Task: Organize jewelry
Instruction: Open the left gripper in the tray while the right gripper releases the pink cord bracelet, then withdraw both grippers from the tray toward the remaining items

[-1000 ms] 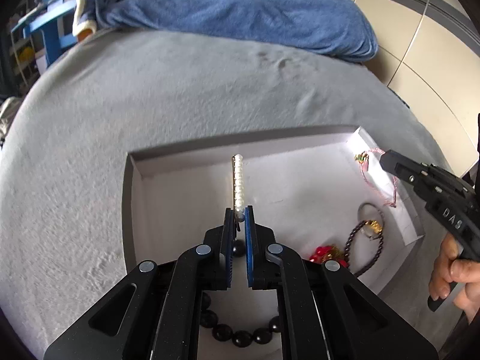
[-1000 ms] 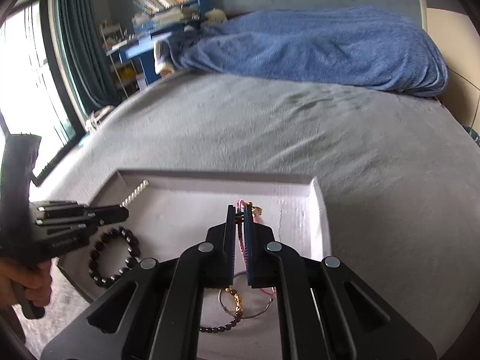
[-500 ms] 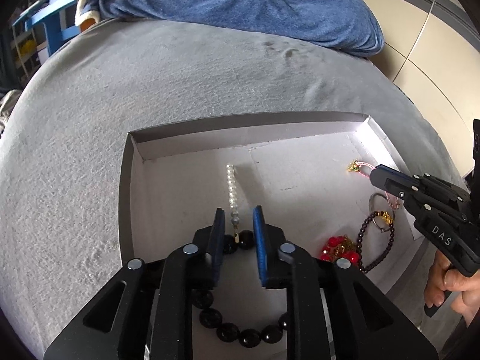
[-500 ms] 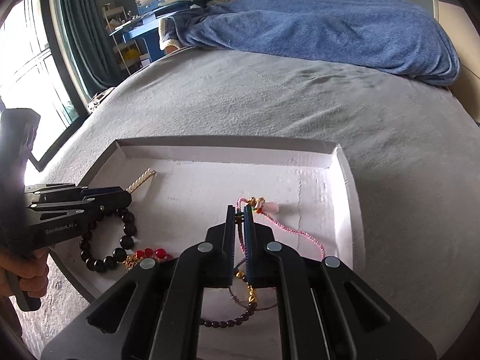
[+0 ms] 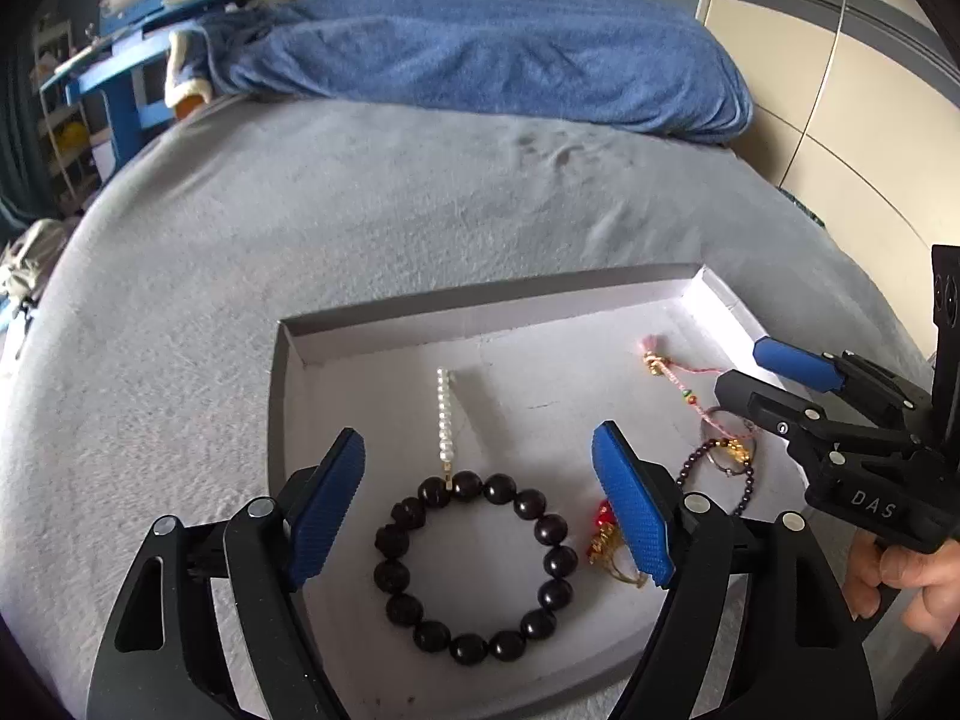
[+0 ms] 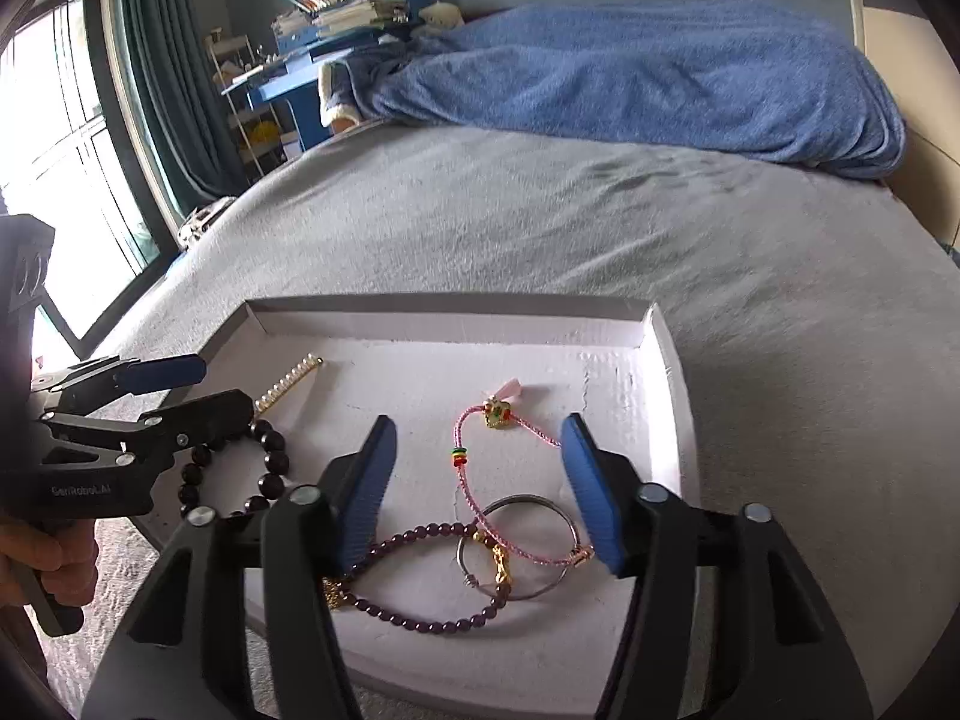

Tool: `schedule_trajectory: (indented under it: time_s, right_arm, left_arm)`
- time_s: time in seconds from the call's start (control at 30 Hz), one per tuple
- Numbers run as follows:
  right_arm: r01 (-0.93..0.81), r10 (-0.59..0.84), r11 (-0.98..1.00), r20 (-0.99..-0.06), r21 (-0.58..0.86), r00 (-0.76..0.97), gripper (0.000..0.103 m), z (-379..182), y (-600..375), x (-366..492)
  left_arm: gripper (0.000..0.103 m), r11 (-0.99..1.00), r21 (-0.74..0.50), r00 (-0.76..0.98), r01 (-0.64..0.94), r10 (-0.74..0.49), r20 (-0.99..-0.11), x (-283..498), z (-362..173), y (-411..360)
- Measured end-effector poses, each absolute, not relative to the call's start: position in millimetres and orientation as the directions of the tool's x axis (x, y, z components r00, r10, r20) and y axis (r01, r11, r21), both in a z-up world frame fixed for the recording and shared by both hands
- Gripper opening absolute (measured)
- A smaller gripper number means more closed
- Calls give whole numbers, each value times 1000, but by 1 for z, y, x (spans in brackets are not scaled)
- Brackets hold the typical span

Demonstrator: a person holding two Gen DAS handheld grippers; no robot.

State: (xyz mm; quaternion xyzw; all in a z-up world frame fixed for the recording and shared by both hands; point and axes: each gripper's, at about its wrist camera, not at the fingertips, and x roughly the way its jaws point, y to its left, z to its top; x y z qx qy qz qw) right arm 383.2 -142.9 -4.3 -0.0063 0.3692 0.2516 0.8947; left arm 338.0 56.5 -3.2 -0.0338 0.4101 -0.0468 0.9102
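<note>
A white tray (image 5: 372, 330) lies on the grey bed and holds the jewelry. My left gripper (image 5: 480, 501) is open and empty above a black bead bracelet (image 5: 543, 525), with a pearl strand (image 5: 444, 414) just beyond. My right gripper (image 6: 477, 489) is open and empty above a pink cord bracelet (image 6: 465, 486), a silver ring (image 6: 528, 501) and a purple bead bracelet (image 6: 414, 540). The pink cord (image 5: 678, 381), the purple beads (image 5: 690, 468) and a red and gold piece (image 5: 603, 531) also show in the left wrist view. The black bracelet (image 6: 270, 459) and the pearls (image 6: 288, 381) show in the right wrist view.
A rumpled blue blanket (image 5: 480, 54) lies across the far side of the bed (image 5: 360, 210). A blue desk with books (image 6: 324, 18) and a curtained window (image 6: 72, 138) stand at the left. Cream wall panels (image 5: 840, 120) are at the right.
Both grippers have opened wide. The left let go of the pearl strand, which now lies flat in the tray. The right released the pink cord bracelet. Both have pulled back.
</note>
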Motion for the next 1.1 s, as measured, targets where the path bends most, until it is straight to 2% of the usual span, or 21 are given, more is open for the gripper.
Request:
schedule_trajectory:
  time_s: [0.1,0.23,0.3,0.47,0.9,1.1]
  right_arm:
    - [-452,444,876,-652,170,615,72,1,-148,373]
    - [-446,433,881,-649,158,625,80,6,-156,358]
    - [-436,426,887,-640,155,639,88,10,-161,349]
    - [-406,431,894,-611,189,664,96,20,-176,328]
    - [-411,464,883,-563,229,684,97,29,-193,267]
    - [-411,459,884,-572,221,679,97,26,-194,250]
  left_arm:
    - [88,996,-79,674,49,-91,-733,327,1,56]
    - [90,997,-55,698,55,-78,-712,309,10,52]
    - [91,998,-38,712,57,-67,-699,296,15,51]
    - [95,999,-40,735,31,-50,-676,267,23,50]
    - [96,995,-101,757,-12,-58,-651,195,19,54]
    - [96,994,-105,760,-26,-48,-648,170,16,53]
